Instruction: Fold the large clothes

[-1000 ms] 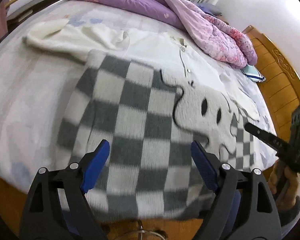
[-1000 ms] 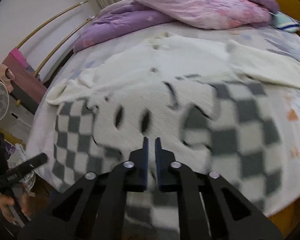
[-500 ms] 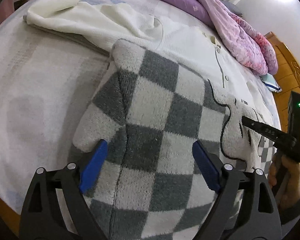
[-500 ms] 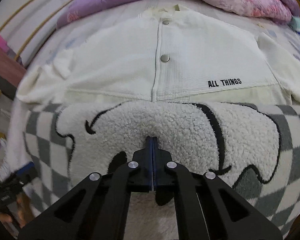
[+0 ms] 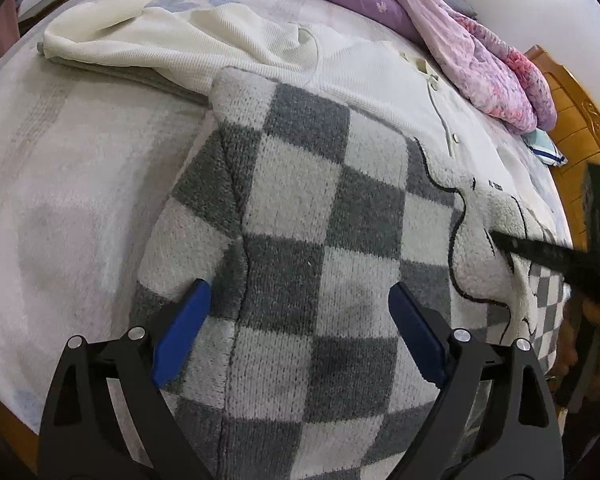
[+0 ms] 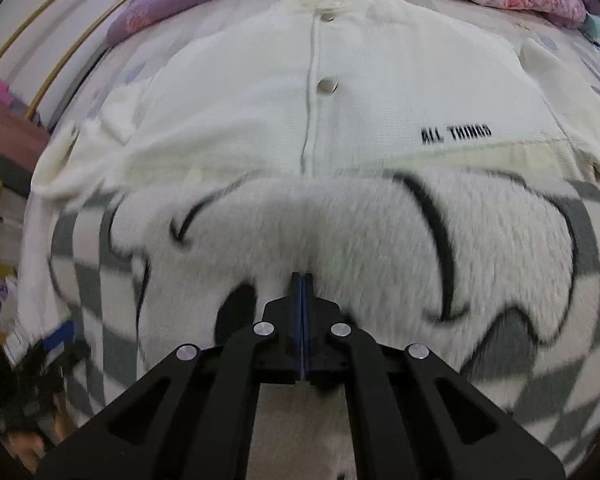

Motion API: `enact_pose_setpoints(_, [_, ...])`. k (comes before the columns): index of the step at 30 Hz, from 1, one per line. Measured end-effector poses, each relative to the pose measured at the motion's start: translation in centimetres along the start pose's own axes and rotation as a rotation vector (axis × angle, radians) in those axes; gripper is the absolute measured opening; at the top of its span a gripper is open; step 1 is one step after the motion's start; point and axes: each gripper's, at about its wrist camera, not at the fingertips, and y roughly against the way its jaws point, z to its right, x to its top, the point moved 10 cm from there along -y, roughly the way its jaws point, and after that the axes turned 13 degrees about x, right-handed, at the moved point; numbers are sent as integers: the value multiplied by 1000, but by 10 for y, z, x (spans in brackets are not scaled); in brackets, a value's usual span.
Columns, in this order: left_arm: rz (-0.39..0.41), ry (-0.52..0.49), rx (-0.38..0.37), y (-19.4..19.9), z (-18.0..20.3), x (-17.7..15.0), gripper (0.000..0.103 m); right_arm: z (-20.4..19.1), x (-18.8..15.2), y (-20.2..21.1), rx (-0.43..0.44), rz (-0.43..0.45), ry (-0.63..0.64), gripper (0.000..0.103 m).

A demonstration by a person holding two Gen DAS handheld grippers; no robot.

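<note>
Left gripper [image 5: 300,304]: jaws held wide apart, blue pads [image 5: 182,336] poised over the checked sleeve area, nothing clamped.
Right gripper [image 6: 302,280]: fingers pressed together, tips set against the fluffy white patch; whether any fabric is pinched cannot be told (view is blurred).
Checked sweater [image 5: 300,216]: grey-and-white, spread flat on the bed, its near edge at the bed's edge; a fluffy white figure with black outlines [image 6: 340,232] is seen on its front.
Cream jacket [image 6: 340,100]: laid under and beyond the sweater, snap buttons down the middle, "ALL THINGS" printed on the chest.
Bed sheet [image 5: 60,168]: pale, bare patch seen left of the sweater.
Purple quilt [image 5: 440,28]: bunched at the far side of the bed.
</note>
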Motion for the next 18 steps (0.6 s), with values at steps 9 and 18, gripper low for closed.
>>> enact_pose_setpoints(9, [-25, 69, -108, 19, -16, -11, 90, 7, -76, 16, 71, -27, -70, 0])
enact_pose_setpoints(18, [-26, 138, -146, 29, -43, -36, 90, 6, -119, 16, 27, -30, -61, 0])
